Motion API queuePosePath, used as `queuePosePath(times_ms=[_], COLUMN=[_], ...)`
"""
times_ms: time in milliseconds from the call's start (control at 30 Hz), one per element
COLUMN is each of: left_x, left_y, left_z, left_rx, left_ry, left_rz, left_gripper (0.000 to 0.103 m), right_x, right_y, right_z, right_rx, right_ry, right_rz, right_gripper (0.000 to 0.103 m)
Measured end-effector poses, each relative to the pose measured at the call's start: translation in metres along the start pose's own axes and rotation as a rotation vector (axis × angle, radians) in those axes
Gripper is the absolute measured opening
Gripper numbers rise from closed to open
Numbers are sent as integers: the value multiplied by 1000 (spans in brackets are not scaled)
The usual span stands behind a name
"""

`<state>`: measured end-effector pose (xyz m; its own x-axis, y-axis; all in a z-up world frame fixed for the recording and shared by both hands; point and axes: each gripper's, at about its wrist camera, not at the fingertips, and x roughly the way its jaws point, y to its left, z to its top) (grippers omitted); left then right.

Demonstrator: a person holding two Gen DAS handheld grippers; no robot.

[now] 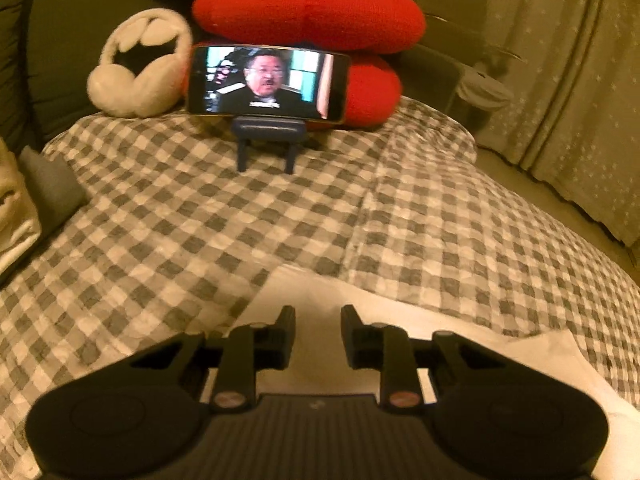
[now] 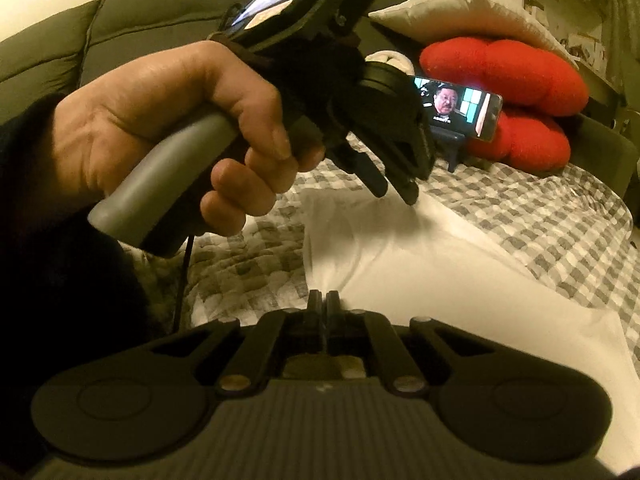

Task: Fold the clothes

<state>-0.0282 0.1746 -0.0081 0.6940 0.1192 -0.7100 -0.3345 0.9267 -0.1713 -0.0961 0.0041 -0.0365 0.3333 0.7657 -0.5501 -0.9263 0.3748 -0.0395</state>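
Cloth [image 2: 420, 264], white and partly folded, lies on the bed's checked cover [image 1: 280, 216], near the edge closest to me. In my right wrist view it spreads from the middle of the picture down to the lower right, with soft creases running across it.

My left hand-held gripper [image 1: 318, 328] hangs over the near edge of the cloth with its jaws apart and nothing between them; the white fabric shows through the gap. In the right wrist view my left hand [image 2: 168, 120] wraps the grey handle, a dark sleeve [image 2: 60, 280] at the wrist, and that gripper's fingers [image 2: 400, 184] tilt down toward the far part of the cloth. I cannot tell whether their tips touch it.

My right hand-held gripper [image 2: 323, 300] has its jaws closed tight together. It sits at the cloth's near left edge, but I cannot tell whether any fabric is caught between the tips.

At the head of the bed a phone [image 1: 268, 84] stands sideways on a small dark stand [image 1: 269, 140], its screen lit. Behind it are stacked red cushions [image 1: 308, 12], and beside it on the left a pair of white fluffy earmuffs [image 1: 140, 64]. A pale pillow [image 2: 460, 8] rests on top of the cushions. A curtain [image 1: 568, 80] with small stars hangs to the right of the bed.
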Motion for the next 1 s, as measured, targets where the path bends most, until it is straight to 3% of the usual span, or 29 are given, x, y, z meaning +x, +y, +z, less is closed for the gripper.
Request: queuePosePath(times_ms=[67, 133, 267, 400, 533, 667, 833, 967, 1000], left_x=[2, 5, 6, 5, 3, -1, 1, 9, 12], left_y=[-4, -8, -11, -13, -15, -13, -30, -53, -58], left_z=[-2, -3, -5, -4, -3, 0, 1, -4, -5], left_rx=[14, 25, 47, 54, 59, 33, 98, 203, 229], left_ry=[7, 17, 14, 1, -13, -51, -73, -50, -44], left_rz=[-2, 5, 18, 12, 3, -32, -105, -128, -120], left_gripper=[25, 25, 25, 25, 25, 25, 25, 25, 26], right_x=[1, 0, -12, -20, -28, -40, -46, -44, -43], right_y=[-2, -3, -7, -35, -85, -148, -194, -208, -209], right_z=[-1, 0, 7, 12, 12, 8, -11, -24, -26], right_rx=[7, 13, -1, 57, 173, 382, 579, 697, 710], right_ry=[4, 6, -21, -37, -38, -54, -35, -1, 4], right_rz=[11, 31, 51, -41, -183, -265, -270, -200, -183], right_gripper=[5, 14, 14, 14, 14, 14, 14, 15, 19])
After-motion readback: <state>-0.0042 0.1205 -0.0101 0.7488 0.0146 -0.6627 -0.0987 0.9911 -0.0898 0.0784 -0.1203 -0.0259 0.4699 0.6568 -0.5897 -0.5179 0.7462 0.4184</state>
